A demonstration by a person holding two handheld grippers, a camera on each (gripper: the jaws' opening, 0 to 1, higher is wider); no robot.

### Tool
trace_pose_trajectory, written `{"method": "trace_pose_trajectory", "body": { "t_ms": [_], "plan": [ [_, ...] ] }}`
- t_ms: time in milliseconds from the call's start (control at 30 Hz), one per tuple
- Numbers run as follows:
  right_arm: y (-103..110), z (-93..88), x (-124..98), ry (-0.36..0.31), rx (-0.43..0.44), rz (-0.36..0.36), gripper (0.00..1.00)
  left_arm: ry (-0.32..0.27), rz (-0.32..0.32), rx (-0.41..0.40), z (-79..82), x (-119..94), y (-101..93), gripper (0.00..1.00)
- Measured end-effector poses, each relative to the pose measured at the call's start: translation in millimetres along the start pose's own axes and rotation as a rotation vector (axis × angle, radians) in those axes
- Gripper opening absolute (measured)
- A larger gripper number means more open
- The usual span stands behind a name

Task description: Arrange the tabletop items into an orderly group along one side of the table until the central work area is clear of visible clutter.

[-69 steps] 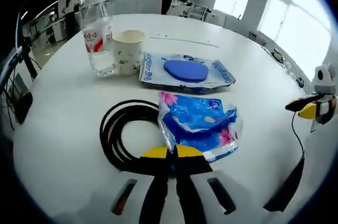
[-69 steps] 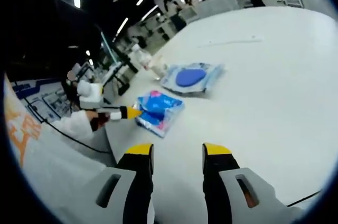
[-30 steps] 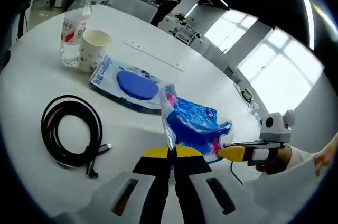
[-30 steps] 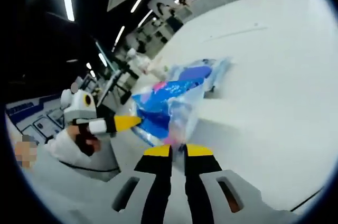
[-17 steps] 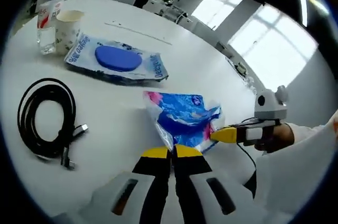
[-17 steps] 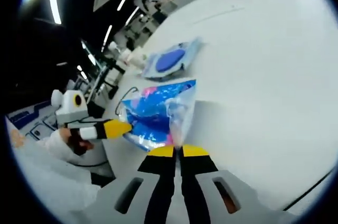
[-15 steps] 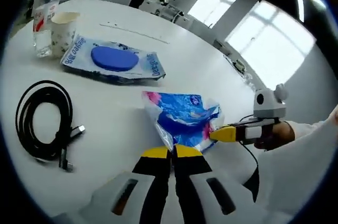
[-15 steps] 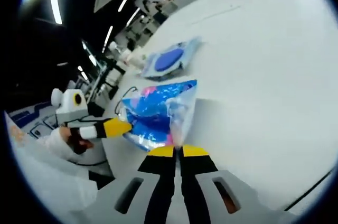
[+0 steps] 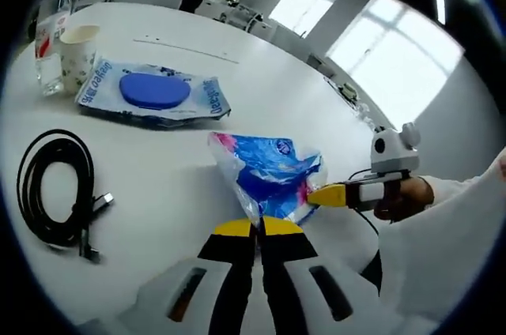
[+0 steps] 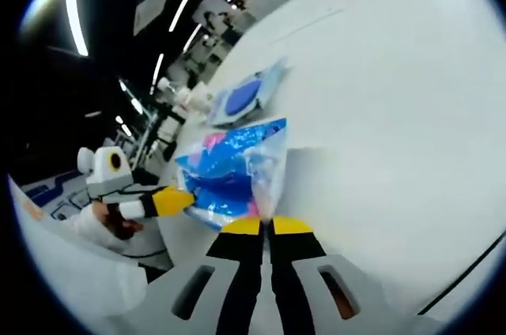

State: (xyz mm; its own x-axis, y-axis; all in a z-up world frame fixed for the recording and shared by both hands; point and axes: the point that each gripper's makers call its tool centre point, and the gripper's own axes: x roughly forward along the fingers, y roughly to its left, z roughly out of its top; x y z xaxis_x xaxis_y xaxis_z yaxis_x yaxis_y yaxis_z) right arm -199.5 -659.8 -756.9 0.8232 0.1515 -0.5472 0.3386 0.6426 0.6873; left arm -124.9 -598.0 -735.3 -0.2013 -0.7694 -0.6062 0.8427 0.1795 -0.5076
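Left gripper view adds black cable [image 9: 55, 193] beside gripped blue packet [image 9: 269, 173].

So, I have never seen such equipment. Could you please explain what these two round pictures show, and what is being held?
A person holds one hand tool in each hand; each tool has two jaws and a small camera looking along them. In the left gripper view, the left gripper is shut on a blue plastic packet. In the right gripper view, the right gripper is shut on the same packet. On the white table lie a coiled black cable and a flat pack with a blue oval; a paper cup and a water bottle stand there.
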Motion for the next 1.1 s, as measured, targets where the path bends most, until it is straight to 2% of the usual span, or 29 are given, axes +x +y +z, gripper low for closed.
{"method": "trace_pose_trajectory", "body": {
  "t_ms": [200, 300, 433, 500, 567, 700, 767, 833, 1000, 1100],
  "plan": [
    [1, -0.1, 1, 0.004, -0.001, 0.004, 0.0, 0.009, 0.01, -0.001, -0.8, 0, 1.6, 0.0],
    [-2, 6.0, -2, -0.004, -0.009, -0.009, 0.0, 0.026, 0.0, 0.019, 5.2, 6, 0.5, 0.0],
    [-8, 27.5, -6, -0.054, 0.004, -0.027, 0.0, 0.053, -0.001, 0.096, 29.3, 19, -0.3, 0.0],
    [-11, 45.7, -10, -0.109, 0.014, -0.032, 0.0, 0.048, -0.003, 0.129, 46.9, 24, -4.4, 0.0],
    [-13, 57.8, -14, -0.136, 0.02, -0.037, 0.0, 0.036, -0.012, 0.148, 62.8, 29, -8.5, 0.0],
    [-18, 80.2, -21, -0.155, 0.017, -0.055, 0.0, 0.036, -0.021, 0.155, 85.4, 44, -13.0, 0.0],
    [-24, 97.0, -23, -0.173, -0.015, -0.078, 0.0, 0.032, -0.022, 0.174, 97.1, 52, -15.3, 0.0],
    [-28, 106.5, -24, -0.181, -0.023, -0.091, 0.0, 0.028, -0.022, 0.175, 108.0, 58, -17.7, 0.0],
    [-43, 129.4, -22, -0.205, -0.024, -0.134, 0.0, 0.035, 0.001, 0.115, 121.0, 74, -13.5, 0.0],
    [-51, 133.1, -21, -0.201, -0.028, -0.161, 0.0, 0.043, 0.008, 0.101, 123.3, 84, -14.4, 0.0]
  ]
}}
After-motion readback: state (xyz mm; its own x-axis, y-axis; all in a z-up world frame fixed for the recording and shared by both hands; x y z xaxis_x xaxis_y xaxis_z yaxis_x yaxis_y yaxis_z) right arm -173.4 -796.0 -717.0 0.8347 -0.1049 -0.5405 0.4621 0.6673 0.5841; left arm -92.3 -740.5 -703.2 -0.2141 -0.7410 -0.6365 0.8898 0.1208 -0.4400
